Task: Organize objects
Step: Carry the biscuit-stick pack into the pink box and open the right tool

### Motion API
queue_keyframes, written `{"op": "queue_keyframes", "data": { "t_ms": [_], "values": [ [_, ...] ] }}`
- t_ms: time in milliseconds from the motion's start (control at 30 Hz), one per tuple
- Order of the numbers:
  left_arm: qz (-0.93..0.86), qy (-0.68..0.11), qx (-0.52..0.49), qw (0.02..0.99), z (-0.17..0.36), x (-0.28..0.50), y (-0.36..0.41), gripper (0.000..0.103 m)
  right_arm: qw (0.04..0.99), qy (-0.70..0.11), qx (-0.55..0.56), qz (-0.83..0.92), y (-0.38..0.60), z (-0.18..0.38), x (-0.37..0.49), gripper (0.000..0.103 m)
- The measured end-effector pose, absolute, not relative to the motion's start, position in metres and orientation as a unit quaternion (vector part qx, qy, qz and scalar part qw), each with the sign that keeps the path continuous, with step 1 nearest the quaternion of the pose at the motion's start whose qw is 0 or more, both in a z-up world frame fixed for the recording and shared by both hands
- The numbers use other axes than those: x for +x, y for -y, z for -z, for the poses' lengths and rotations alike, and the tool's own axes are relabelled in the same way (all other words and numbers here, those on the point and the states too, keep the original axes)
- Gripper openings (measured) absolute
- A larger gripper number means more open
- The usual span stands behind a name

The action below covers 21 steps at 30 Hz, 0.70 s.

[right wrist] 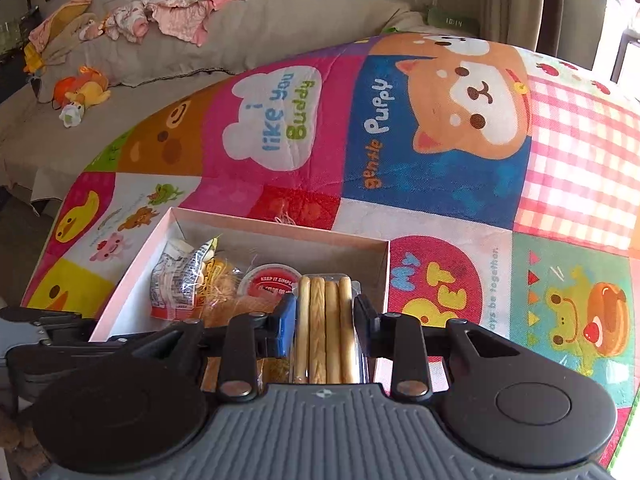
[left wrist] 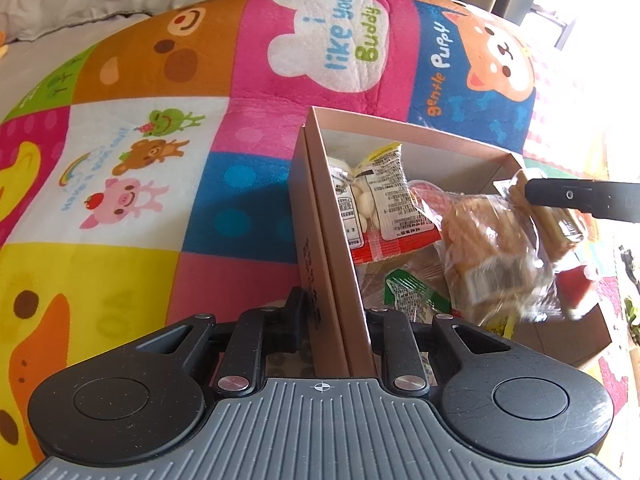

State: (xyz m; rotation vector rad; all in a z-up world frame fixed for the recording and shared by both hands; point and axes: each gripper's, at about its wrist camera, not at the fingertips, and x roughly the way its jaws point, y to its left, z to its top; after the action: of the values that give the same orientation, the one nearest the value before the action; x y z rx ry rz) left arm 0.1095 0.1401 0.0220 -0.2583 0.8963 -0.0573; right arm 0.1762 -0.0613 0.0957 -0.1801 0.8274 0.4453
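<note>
An open pink cardboard box [left wrist: 320, 208] sits on a colourful cartoon play mat [left wrist: 160, 120]. It holds several snack packets, among them a red-and-white candy bag [left wrist: 384, 200] and a clear bag of brown cakes [left wrist: 492, 248]. My left gripper [left wrist: 334, 316] is shut on the box's left wall. My right gripper [right wrist: 324, 312] is shut on a clear pack of biscuit sticks [right wrist: 326, 320] and holds it over the box [right wrist: 280, 226]. The right gripper's finger also shows in the left wrist view [left wrist: 580, 198], with the pack by the box's right side.
A beige sofa [right wrist: 240, 40] with pink clothes [right wrist: 176, 12] and plush toys [right wrist: 80, 92] lies beyond the mat. A red-lidded cup [right wrist: 272, 280] sits in the box. Bright window light falls at the right.
</note>
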Motion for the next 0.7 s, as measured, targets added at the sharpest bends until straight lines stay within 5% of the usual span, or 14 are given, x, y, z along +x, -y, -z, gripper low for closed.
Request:
{"op": "queue_keyframes", "data": {
  "t_ms": [267, 433, 700],
  "values": [
    [0.028, -0.433, -0.127, 0.892, -0.022, 0.110, -0.141, 0.023, 0.898, -0.369, -0.090, -0.222, 0.094, -0.105, 0.154, 0.036],
    [0.020, -0.437, -0.124, 0.891, -0.024, 0.112, -0.138, 0.022, 0.888, -0.361, -0.114, -0.261, 0.124, -0.102, 0.105, 0.072],
    [0.040, -0.456, -0.145, 0.877, -0.025, 0.151, -0.112, 0.021, 0.882, -0.380, -0.125, -0.248, 0.137, -0.056, 0.067, 0.073]
  ]
}}
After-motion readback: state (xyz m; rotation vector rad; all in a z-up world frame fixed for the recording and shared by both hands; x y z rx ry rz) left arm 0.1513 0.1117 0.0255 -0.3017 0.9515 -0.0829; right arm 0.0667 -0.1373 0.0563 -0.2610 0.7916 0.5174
